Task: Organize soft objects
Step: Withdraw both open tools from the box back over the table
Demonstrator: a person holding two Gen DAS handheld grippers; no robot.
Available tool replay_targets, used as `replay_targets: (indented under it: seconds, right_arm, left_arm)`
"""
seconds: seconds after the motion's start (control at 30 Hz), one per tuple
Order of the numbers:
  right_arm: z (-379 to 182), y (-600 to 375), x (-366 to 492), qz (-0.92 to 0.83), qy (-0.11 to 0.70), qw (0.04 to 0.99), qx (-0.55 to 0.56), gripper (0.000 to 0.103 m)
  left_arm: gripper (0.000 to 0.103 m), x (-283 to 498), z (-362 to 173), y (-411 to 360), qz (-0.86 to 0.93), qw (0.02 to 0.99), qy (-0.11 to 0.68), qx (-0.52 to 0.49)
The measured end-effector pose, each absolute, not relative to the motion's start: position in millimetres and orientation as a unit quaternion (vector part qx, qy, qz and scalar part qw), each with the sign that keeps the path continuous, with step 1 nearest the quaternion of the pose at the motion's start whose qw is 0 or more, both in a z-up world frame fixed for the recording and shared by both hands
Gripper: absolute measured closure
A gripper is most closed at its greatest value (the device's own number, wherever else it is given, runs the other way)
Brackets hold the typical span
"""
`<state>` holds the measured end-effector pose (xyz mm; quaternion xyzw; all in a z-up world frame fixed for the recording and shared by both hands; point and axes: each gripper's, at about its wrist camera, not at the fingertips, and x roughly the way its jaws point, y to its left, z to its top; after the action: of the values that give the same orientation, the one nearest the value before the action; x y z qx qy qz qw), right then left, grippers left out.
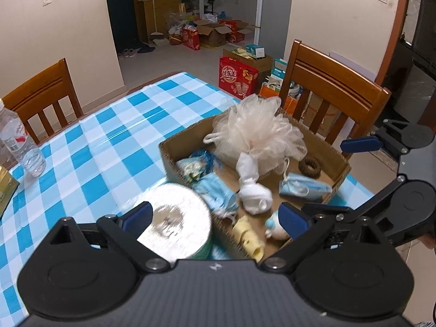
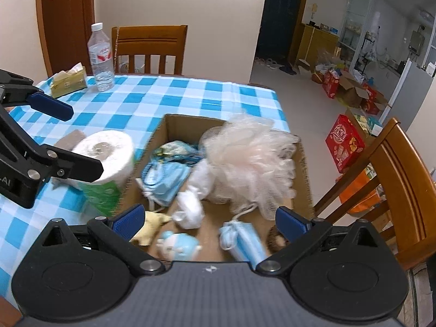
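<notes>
At lower left of the left wrist view, a toilet roll [image 1: 174, 219] stands beside the box [image 1: 174, 160], uncontained. Light and squashy, it is best pinched across its sides. The left gripper [image 1: 215, 218] and right gripper [image 2: 209, 223] are held open, empty.

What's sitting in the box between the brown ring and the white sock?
A rolled blue mask lies between the ring and the sock, clearest in the left wrist view.
</notes>
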<state>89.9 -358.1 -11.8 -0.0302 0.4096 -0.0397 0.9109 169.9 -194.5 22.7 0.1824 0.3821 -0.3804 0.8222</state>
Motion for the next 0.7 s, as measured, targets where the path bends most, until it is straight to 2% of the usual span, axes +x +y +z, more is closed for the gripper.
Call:
replay_targets:
  seconds: [0.7]
  right_arm:
    - [-28.3,-206.8,93.8,-0.016,0.434,0.901,-0.016,0.0]
  left_arm:
    - [0.005,229.6,-7.5,-66.5,-0.363,0.818,0.4,0.198]
